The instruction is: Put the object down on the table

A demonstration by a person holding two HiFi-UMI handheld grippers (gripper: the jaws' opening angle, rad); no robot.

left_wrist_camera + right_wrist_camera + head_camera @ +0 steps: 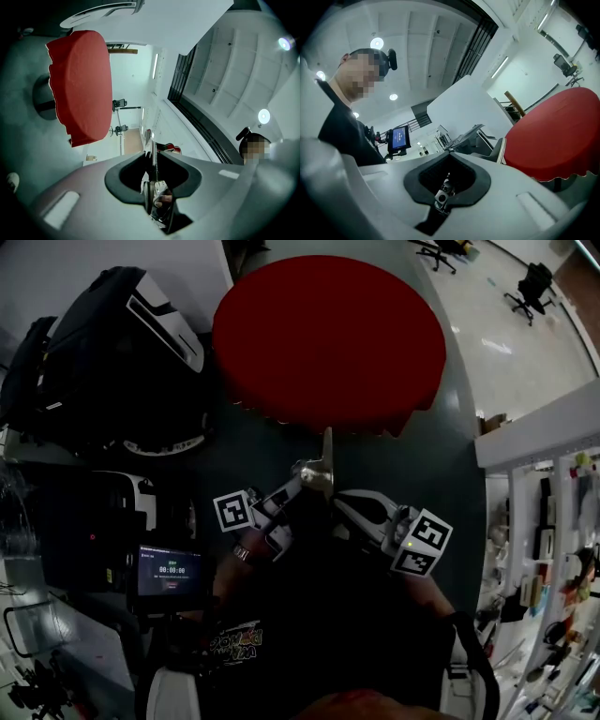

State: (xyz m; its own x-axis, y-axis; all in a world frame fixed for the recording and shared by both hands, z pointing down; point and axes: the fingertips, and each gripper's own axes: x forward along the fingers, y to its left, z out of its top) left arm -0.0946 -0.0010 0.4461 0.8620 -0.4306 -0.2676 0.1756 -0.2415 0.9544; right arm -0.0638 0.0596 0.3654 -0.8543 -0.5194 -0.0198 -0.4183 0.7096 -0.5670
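Thin metal object (326,457) is standing upright in the air, just short of the red round table (328,334). I am pinching its lower end between my left gripper (302,482) and right gripper (339,498), both pairs of jaws pressing on it.

Right claw (444,190) pinches a small metal piece (440,198); red table (555,136) lies beyond.
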